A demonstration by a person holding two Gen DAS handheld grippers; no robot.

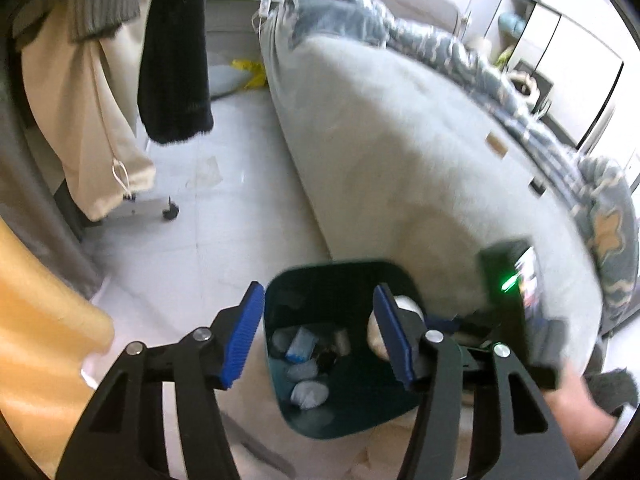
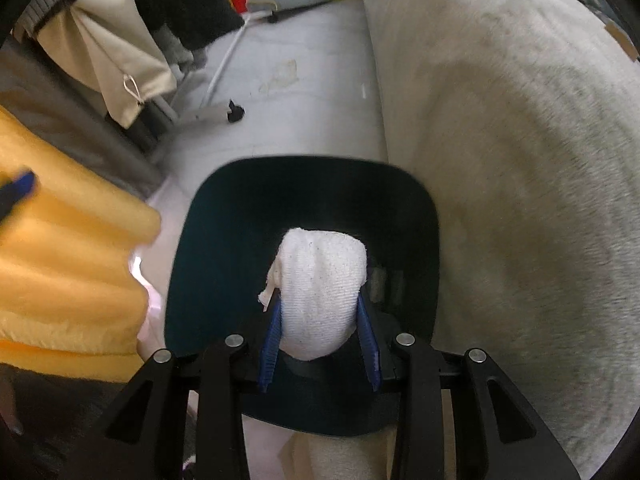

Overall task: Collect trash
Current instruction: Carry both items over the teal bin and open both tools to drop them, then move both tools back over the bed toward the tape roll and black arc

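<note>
— White wad of paper towel (image 2: 320, 296) clamped in right gripper (image 2: 320, 340), over dark green bin (image 2: 224, 240)?
— Yes. Only left view shows crumpled tissues (image 1: 308, 392) inside; left gripper (image 1: 320, 336) gapes, holding nothing. Pale tile floor (image 1: 208, 216), grey bed (image 1: 400, 152) beside.

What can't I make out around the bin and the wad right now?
- Bin contents: right wrist view, interior dark, partly covered by the white wad in the right gripper.
- Which scraps lie inside: left wrist view, blurred.
- Bin base: both views, cut off by the open left gripper and the frame's lower edge.
- Wad's underside: hidden by fingers.
</note>
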